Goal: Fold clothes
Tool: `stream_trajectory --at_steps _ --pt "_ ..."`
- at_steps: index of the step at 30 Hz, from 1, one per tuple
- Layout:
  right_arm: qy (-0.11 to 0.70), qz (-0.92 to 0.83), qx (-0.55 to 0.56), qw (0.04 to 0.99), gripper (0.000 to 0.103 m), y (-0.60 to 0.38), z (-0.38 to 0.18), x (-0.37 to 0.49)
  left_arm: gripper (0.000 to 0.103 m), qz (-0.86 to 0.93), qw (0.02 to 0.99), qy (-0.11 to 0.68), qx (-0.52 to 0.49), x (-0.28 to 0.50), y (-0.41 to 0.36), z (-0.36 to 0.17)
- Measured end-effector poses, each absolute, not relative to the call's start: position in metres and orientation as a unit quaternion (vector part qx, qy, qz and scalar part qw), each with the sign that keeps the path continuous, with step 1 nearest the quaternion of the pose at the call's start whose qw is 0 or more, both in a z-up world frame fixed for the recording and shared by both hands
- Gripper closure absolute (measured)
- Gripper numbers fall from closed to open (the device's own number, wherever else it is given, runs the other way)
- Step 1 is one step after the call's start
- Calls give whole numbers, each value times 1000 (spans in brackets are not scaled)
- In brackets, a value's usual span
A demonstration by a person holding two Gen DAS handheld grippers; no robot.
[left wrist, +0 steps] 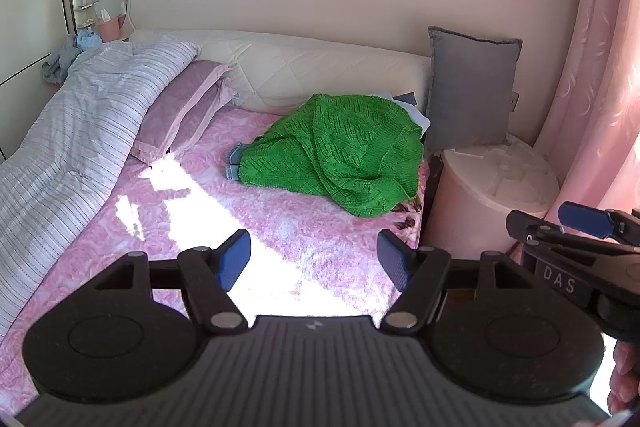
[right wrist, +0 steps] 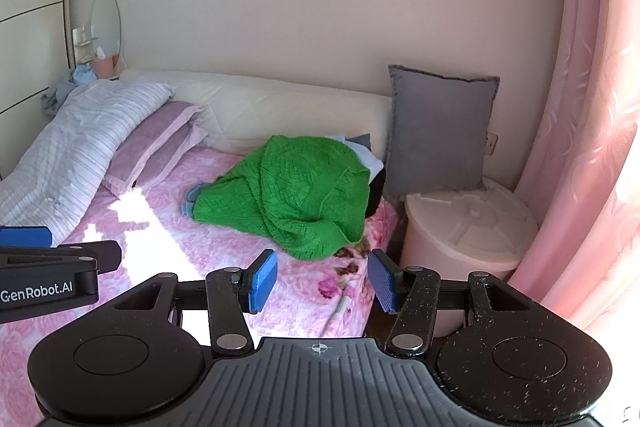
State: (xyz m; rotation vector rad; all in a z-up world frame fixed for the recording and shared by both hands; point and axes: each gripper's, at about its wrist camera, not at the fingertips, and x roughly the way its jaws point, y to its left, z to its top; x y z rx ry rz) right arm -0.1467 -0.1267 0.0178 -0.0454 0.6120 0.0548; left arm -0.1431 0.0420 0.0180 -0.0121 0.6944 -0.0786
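- At the bottom of each frame, the left gripper (left wrist: 314,259) and right gripper (right wrist: 322,281) hover with fingers spread wide, holding nothing.
- Beyond them stretches the pink floral bed (left wrist: 280,227).
- At frame centre, a crumpled green knit sweater (left wrist: 340,151) lies on the bed, over other clothes.
- Behind it, a grey cushion (left wrist: 472,87) leans on the wall.

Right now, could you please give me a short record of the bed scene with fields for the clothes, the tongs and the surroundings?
surface: pink floral bedspread
clothes: green knit sweater heaped over other garments; denim pokes out beneath it
folded yet: no
left tongs: open, empty, short of the pile
right tongs: open, empty, short of the pile
beside bed: pink bin, grey cushion leaning on the wall
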Motion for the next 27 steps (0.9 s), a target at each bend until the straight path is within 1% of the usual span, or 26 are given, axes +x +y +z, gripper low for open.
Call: stream_trajectory --at_steps 27 --pt "312 32 -36 949 49 -122 15 -113 37 -37 935 353 -20 -112 55 7"
